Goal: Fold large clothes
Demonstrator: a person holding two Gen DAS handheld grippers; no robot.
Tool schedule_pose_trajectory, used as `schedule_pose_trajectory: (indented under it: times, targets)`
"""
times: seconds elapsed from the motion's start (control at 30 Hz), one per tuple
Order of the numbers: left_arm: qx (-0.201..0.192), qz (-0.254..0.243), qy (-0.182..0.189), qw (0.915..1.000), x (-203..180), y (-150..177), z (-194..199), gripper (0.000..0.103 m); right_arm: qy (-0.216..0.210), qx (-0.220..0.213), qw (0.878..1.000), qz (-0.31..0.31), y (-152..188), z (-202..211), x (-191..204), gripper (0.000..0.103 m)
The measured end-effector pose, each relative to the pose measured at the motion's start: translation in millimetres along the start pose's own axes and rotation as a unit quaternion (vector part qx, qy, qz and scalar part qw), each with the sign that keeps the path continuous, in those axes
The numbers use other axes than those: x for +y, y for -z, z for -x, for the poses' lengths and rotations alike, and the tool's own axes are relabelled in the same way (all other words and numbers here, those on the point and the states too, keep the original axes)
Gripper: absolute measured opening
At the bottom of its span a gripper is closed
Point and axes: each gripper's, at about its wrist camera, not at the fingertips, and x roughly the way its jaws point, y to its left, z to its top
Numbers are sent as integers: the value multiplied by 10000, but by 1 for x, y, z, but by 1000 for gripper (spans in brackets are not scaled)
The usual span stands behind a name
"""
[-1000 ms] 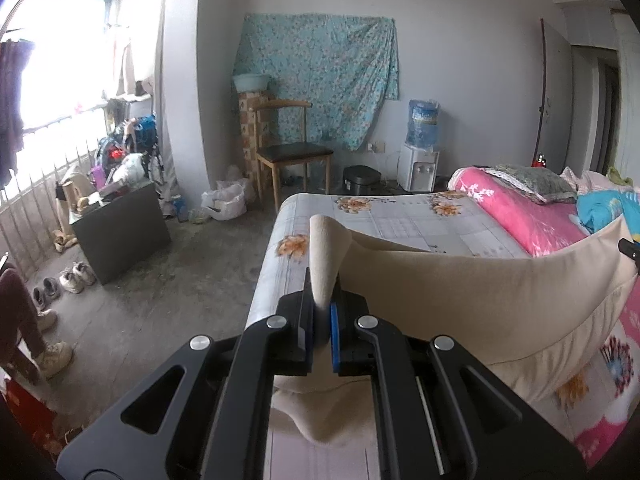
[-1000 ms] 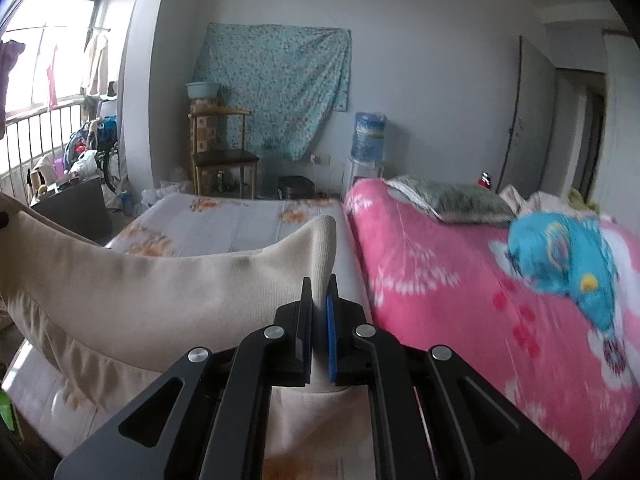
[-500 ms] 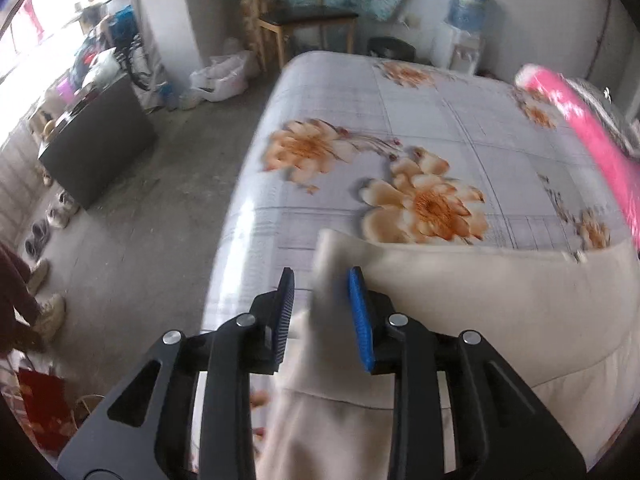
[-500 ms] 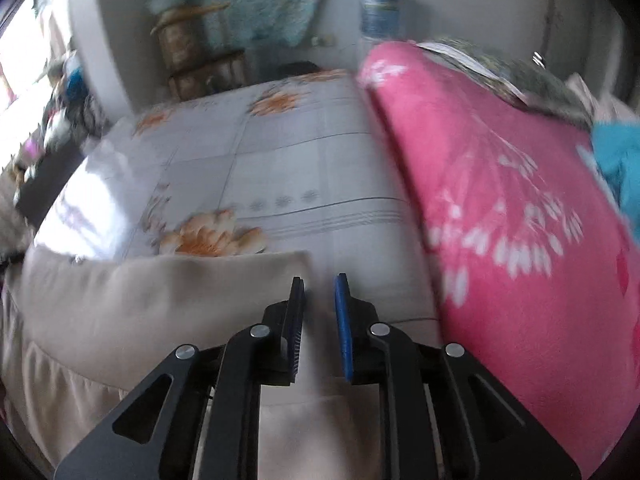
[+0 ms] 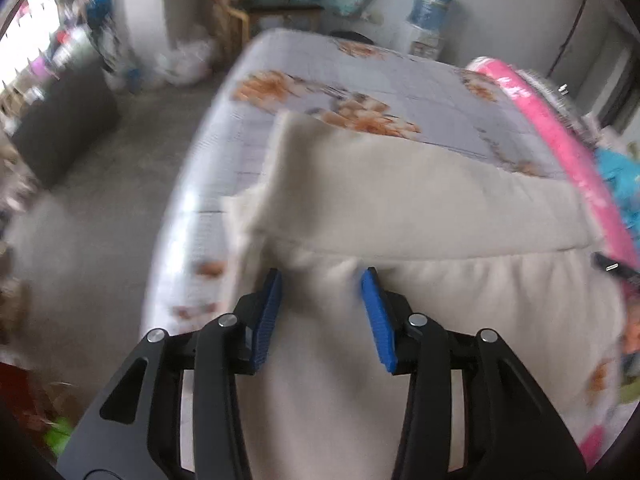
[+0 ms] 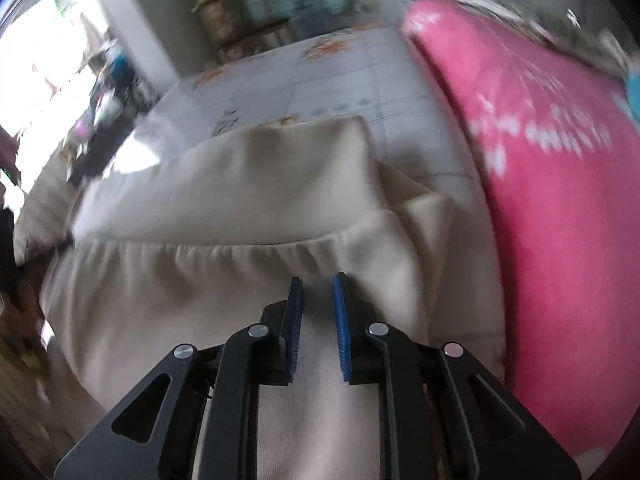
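Note:
A large cream garment (image 5: 400,200) lies on the bed's floral sheet (image 5: 360,80), its far part folded back over a gathered seam. My left gripper (image 5: 322,280) hovers over the garment's left side with its jaws opening. The blue pads (image 5: 376,312) stand well apart, cloth lies under them and nothing is pinched. In the right wrist view the same garment (image 6: 240,184) shows its folded right corner. My right gripper (image 6: 318,280) is above it, its jaws a narrow gap apart and pressing on nothing. Both views are motion-blurred.
A pink blanket (image 6: 540,160) runs along the garment's right side, with a blue item (image 5: 620,176) beyond it. Bare floor (image 5: 120,200) lies left of the bed. A dark cabinet (image 5: 60,120), white bags (image 5: 188,60) and a water dispenser (image 5: 432,12) stand farther off.
Both grippers came down from holding the garment's edge up in the air and let go. The lifted edge now lies folded over on the bed, and both sets of jaws have parted.

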Motion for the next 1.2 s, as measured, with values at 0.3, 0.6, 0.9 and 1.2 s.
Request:
schedule_pose_trajectory:
  times: [0.3,0.6,0.9,1.2]
  targets:
    - [-45,-266,146,9995,-5,70,48,54,510,-213,9940,945,81,57,37,29]
    - [-768,119,-39,9970,-15,79,83,59,635,-588,9944,614,87,83,62,48]
    - [-666,-816,-152,9943,-108,104,28,81,219,-399,9925,1135,102,5,149,76]
    - [-524,-253,-51,9983,-74,107,53,86,740,-875,9930,280,111,51,87,76]
